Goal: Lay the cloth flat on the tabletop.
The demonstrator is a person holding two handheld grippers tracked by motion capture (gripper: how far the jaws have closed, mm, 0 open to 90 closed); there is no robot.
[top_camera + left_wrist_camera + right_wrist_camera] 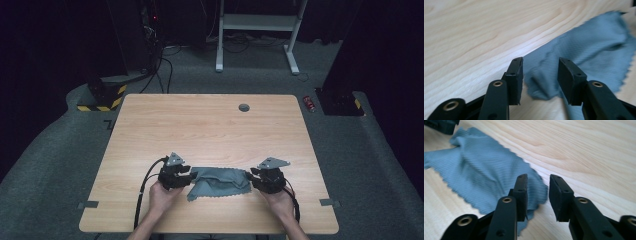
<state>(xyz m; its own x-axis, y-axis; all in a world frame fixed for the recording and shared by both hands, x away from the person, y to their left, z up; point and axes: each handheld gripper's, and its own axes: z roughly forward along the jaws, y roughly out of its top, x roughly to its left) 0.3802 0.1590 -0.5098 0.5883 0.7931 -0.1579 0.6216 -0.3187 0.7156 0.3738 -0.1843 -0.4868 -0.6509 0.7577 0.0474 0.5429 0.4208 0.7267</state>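
Both tongs agape at cloth

Grey-blue ribbed cloth, blk tongs

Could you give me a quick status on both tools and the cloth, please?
Left tool open, straddling a bunched corner of the grey cloth. Right tool open at the cloth's opposite edge. Cloth rumpled on the table. Nothing in the way.

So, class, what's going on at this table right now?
A person holds a gripper in each hand at either end of a grey cloth that lies rumpled on the wooden table. The left gripper is open, with a bunched edge of the cloth between its jaws. The right gripper is open at the opposite edge. Neither has closed on the cloth yet.
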